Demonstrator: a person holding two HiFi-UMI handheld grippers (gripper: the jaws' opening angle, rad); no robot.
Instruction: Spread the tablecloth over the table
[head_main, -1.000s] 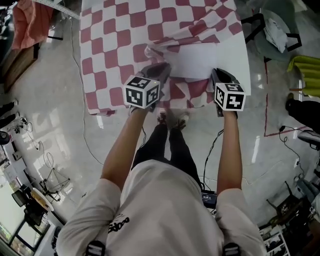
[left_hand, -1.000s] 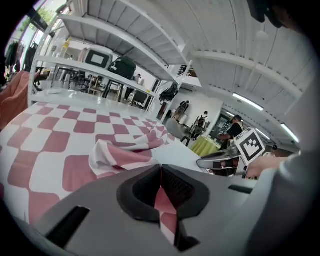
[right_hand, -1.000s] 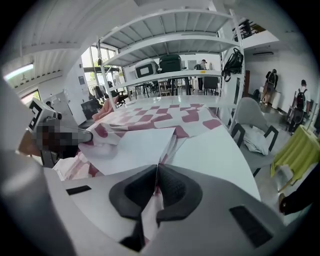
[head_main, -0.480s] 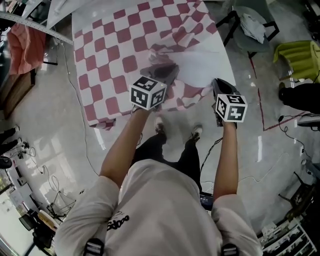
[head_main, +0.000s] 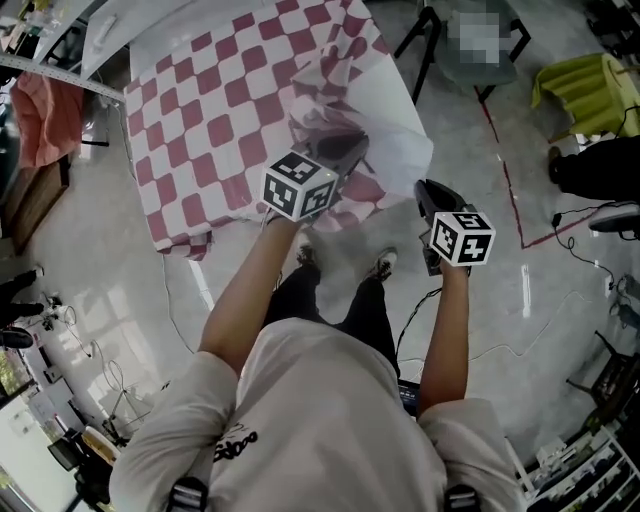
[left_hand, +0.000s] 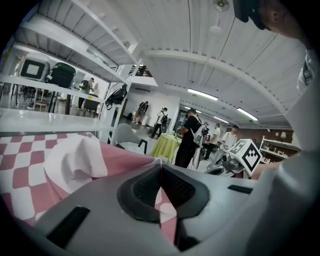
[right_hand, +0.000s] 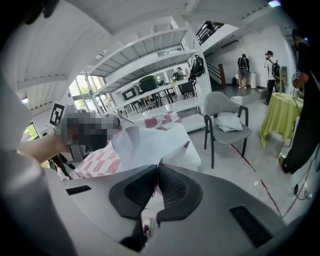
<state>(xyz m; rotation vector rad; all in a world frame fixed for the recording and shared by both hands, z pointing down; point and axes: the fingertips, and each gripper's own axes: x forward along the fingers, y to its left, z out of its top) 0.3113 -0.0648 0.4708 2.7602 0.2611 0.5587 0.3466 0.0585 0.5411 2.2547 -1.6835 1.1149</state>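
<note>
The red-and-white checked tablecloth (head_main: 215, 110) lies over the table, its near right part bunched and lifted so the white underside (head_main: 395, 135) shows. My left gripper (head_main: 345, 152) is shut on a fold of that bunched cloth; in the left gripper view the pink cloth (left_hand: 165, 202) is pinched between the dark pads. My right gripper (head_main: 422, 190) hangs just off the table's near right corner, shut on the cloth's edge (right_hand: 150, 150), which stretches from its jaws back to the table (right_hand: 192, 152).
A grey chair (right_hand: 227, 125) stands beyond the table's right end. Farther right are a yellow-green draped table (head_main: 585, 85) and a person in black (head_main: 600, 165). Cables and a red tape line (head_main: 510, 190) run across the floor. White shelving (left_hand: 60, 112) stands behind the table.
Both grippers have drawn back and to the right with the cloth, rising a little. The near right part of the cloth has lifted off the table and shows more white underside.
</note>
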